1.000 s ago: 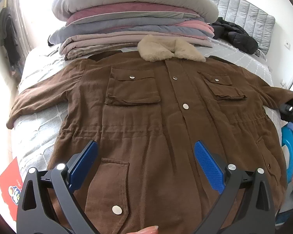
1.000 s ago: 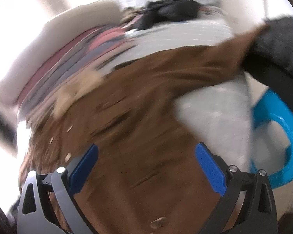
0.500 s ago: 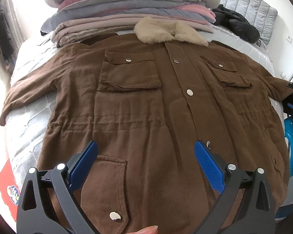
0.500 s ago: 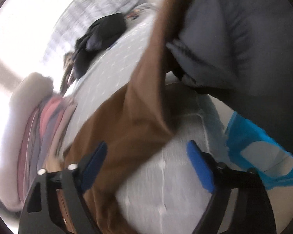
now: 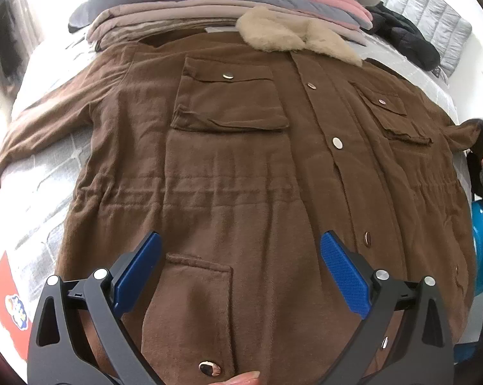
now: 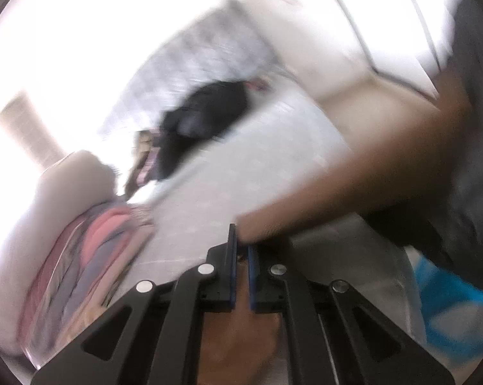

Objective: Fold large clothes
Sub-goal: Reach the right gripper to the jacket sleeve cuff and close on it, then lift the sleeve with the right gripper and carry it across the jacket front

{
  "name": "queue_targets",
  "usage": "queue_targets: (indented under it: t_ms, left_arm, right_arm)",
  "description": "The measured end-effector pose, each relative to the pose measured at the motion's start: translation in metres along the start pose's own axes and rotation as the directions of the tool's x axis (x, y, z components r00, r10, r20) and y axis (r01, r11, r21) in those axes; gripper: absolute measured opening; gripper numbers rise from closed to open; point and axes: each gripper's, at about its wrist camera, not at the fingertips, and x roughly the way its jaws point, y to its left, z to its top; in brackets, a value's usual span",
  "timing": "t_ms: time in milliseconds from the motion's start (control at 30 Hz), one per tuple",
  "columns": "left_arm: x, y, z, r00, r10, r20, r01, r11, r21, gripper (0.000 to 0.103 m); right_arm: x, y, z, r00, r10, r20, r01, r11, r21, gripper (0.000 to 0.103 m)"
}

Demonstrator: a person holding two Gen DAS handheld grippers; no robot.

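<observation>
**Right fingers pinch a sleeve; left fingers spread over the coat's hem**

Fingers of the left gripper point(image 5: 239, 269) stand wide apart, gripping nothing, poised over the lower front of the brown coat point(image 5: 241, 166). Between the blue pads point(image 5: 344, 276) lies a lower patch pocket point(image 5: 196, 292) with a metal snap at 6 o'clock. From there the coat spreads flat, front up, across the bed point(image 5: 39, 192): a chest pocket point(image 5: 228, 99) at 12 o'clock, a second chest pocket point(image 5: 392, 115) at 2 o'clock, the snap placket running up toward the cream fleece collar point(image 5: 292, 37) at 1 o'clock. One sleeve point(image 5: 45, 128) stretches out to 10 o'clock. Behind the collar, at 12 o'clock, sits a stack of folded garments point(image 5: 228, 3), and a black garment point(image 5: 405, 41) lies at 2 o'clock on the bed. A red card point(image 5: 7, 292) shows at 8 o'clock off the bed's edge.

The right gripper point(image 6: 241, 256) has its fingers closed almost together on brown fabric, the coat's other sleeve point(image 6: 353, 173), which runs from the fingertips toward 2 o'clock. That view is heavily blurred; the folded stack appears at 9 o'clock, the black garment at 11 o'clock, and something blue point(image 6: 450, 301) at 4 o'clock.
</observation>
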Motion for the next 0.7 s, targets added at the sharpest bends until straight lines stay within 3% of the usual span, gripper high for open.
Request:
queue_targets:
  t_ms: [100, 167, 233, 333, 367, 400, 467, 567, 600, 667, 700]
  left_arm:
    - [-0.006, 0.002, 0.001, 1.000, 0.003, 0.021, -0.003, 1.000, -0.004, 0.096]
    - [-0.011, 0.003, 0.002, 0.999, 0.000, 0.032, 0.000, 1.000, -0.010, 0.096]
    - [-0.016, 0.006, 0.003, 0.999, -0.008, 0.044, 0.009, 1.000, -0.016, 0.096]
    - [-0.025, 0.010, 0.003, 0.998, -0.020, 0.059, 0.021, 1.000, -0.021, 0.096]
    - [-0.027, 0.011, 0.003, 0.998, -0.023, 0.063, 0.024, 0.999, -0.022, 0.096]
    - [-0.030, 0.013, 0.003, 0.997, -0.024, 0.069, 0.026, 0.999, -0.024, 0.096]
    - [-0.034, 0.018, 0.004, 0.997, -0.030, 0.077, 0.033, 0.999, -0.035, 0.096]
    - [-0.039, 0.026, 0.003, 0.996, -0.039, 0.085, 0.044, 0.998, -0.051, 0.096]
    - [-0.039, 0.027, 0.002, 0.996, -0.039, 0.084, 0.044, 0.998, -0.054, 0.096]
    - [-0.037, 0.028, 0.002, 0.996, -0.036, 0.077, 0.040, 0.997, -0.058, 0.096]
    - [-0.034, 0.028, 0.002, 0.997, -0.037, 0.070, 0.041, 0.997, -0.063, 0.096]
  right_arm:
    - [-0.018, 0.067, -0.001, 0.994, 0.099, 0.040, -0.089, 0.977, -0.194, 0.002]
    - [-0.036, 0.124, -0.018, 0.983, 0.181, 0.041, -0.155, 0.922, -0.355, 0.002]
    - [-0.052, 0.176, -0.046, 0.966, 0.257, 0.010, -0.219, 0.841, -0.495, 0.002]
    - [-0.070, 0.250, -0.122, 0.930, 0.338, -0.148, -0.344, 0.651, -0.677, 0.002]
    - [-0.069, 0.261, -0.139, 0.919, 0.341, -0.198, -0.380, 0.630, -0.678, 0.002]
    - [-0.065, 0.265, -0.156, 0.899, 0.335, -0.282, -0.437, 0.631, -0.642, 0.002]
    - [-0.053, 0.250, -0.171, 0.865, 0.345, -0.365, -0.497, 0.692, -0.524, 0.002]
    - [-0.041, 0.183, -0.156, 0.851, 0.363, -0.380, -0.478, 0.835, -0.273, 0.004]
    - [-0.042, 0.147, -0.144, 0.861, 0.357, -0.361, -0.439, 0.881, -0.175, 0.009]
    - [-0.046, 0.083, -0.120, 0.906, 0.299, -0.299, -0.325, 0.945, -0.041, 0.058]
    - [-0.047, 0.048, -0.107, 0.940, 0.232, -0.251, -0.235, 0.972, 0.017, 0.062]
